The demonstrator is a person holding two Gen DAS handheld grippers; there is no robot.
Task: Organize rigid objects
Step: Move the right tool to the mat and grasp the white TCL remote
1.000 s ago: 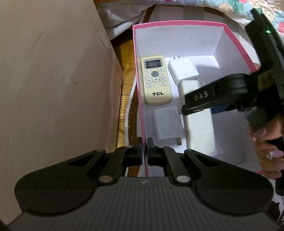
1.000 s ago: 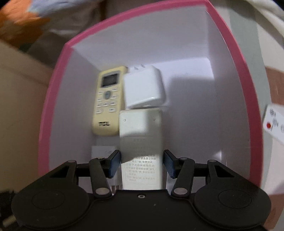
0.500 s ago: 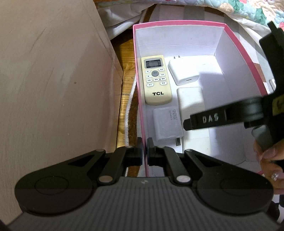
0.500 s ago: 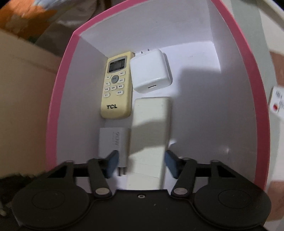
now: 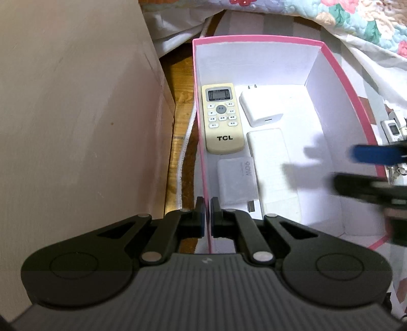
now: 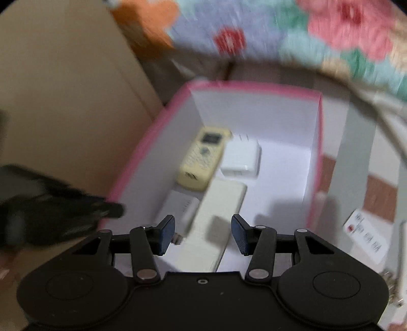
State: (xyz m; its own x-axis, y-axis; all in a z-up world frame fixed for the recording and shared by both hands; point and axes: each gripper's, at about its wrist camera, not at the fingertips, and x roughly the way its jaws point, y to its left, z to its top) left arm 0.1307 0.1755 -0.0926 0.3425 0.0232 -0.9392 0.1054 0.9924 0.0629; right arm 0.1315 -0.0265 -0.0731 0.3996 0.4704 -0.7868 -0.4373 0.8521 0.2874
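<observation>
The pink-rimmed white cardboard box [image 5: 338, 84] contains a cream TCL remote [image 5: 221, 119], white slab [image 5: 272, 163] and two white chargers. Left gripper [image 5: 207, 216] clamps the box's wall; right gripper [image 6: 203, 235] hangs spread, empty.

A: What lies behind? 
B: A floral quilt [image 5: 356, 23], with a beige panel [image 5: 76, 114] at the left.

A: And lower down? 
B: A wooden floor strip [image 5: 182, 101] carries a white cord [image 5: 187, 142].
</observation>
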